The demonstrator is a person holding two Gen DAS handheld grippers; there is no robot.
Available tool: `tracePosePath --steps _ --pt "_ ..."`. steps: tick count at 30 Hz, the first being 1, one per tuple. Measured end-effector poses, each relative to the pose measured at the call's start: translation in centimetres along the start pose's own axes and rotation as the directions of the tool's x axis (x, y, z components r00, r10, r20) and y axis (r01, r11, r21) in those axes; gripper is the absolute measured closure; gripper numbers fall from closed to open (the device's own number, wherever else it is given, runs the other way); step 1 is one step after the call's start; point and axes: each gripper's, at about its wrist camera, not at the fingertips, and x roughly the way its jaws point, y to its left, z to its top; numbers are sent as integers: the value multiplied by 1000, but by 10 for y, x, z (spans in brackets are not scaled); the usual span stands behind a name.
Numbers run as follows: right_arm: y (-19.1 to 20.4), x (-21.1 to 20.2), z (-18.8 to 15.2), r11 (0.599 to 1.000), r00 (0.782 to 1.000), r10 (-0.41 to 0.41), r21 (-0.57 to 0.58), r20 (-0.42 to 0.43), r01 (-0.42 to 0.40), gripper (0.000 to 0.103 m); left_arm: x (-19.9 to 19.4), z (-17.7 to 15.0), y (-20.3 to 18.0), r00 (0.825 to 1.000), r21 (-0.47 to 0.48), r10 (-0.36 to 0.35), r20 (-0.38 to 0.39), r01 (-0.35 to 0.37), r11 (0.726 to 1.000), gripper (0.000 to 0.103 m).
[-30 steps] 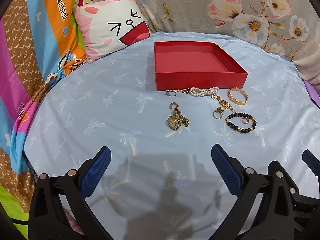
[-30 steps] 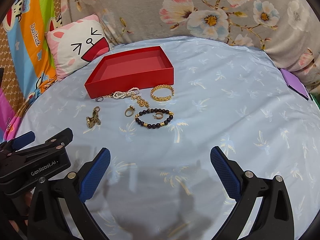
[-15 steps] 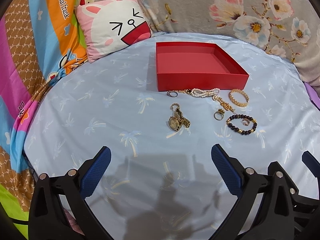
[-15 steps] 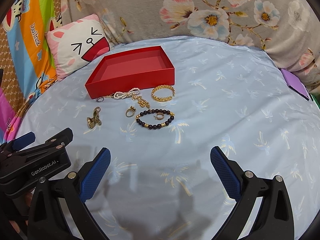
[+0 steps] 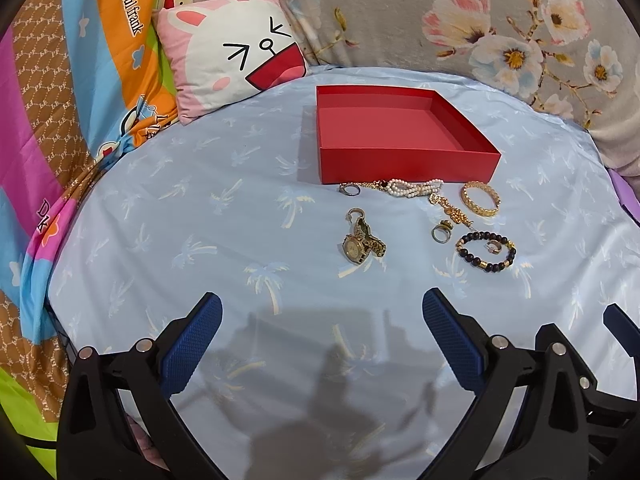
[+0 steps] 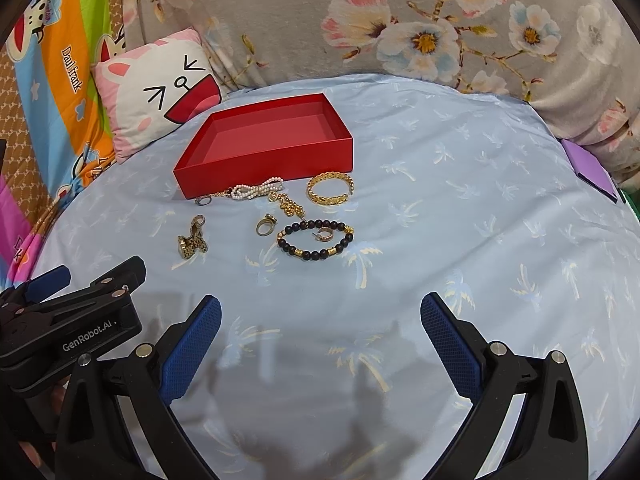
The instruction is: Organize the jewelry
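An empty red box (image 5: 400,136) (image 6: 268,148) sits on the light blue cloth. In front of it lie a pearl bracelet (image 5: 412,188) (image 6: 256,190), a gold bangle (image 5: 479,199) (image 6: 330,194), a black bead bracelet (image 5: 485,252) (image 6: 316,240) with a small earring inside it, a gold ring (image 5: 441,234) (image 6: 266,226), a gold chain (image 5: 450,210) and a gold watch (image 5: 362,242) (image 6: 191,242). My left gripper (image 5: 322,320) is open and empty, short of the watch. My right gripper (image 6: 320,320) is open and empty, short of the bead bracelet.
A cartoon pillow (image 5: 236,56) (image 6: 160,88) lies at the back left. A floral blanket (image 5: 480,20) runs along the back. A striped colourful sheet (image 5: 60,100) is on the left. A purple object (image 6: 594,174) lies at the right edge.
Both views have shifted slightly; the jewelry and box sit a little differently in frame. Nothing was taken hold of and both grippers stay open.
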Motion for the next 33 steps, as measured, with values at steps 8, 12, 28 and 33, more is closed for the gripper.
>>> tracePosePath --steps 8,12,28,33 --pt "1 -1 0 1000 1000 0 -1 2 0 5 -1 -1 2 1000 -4 -3 3 3 1000 5" --pt "1 -2 1 1000 1000 0 -2 2 0 5 -1 -1 2 1000 -3 -3 3 3 1000 5" --pt "1 -3 2 1000 1000 -1 -1 3 1 5 -3 -3 2 1000 -7 -5 2 5 1000 5" --pt "0 -3 2 1000 1000 -2 -1 3 2 5 -4 -3 2 1000 -6 -4 3 4 1000 5"
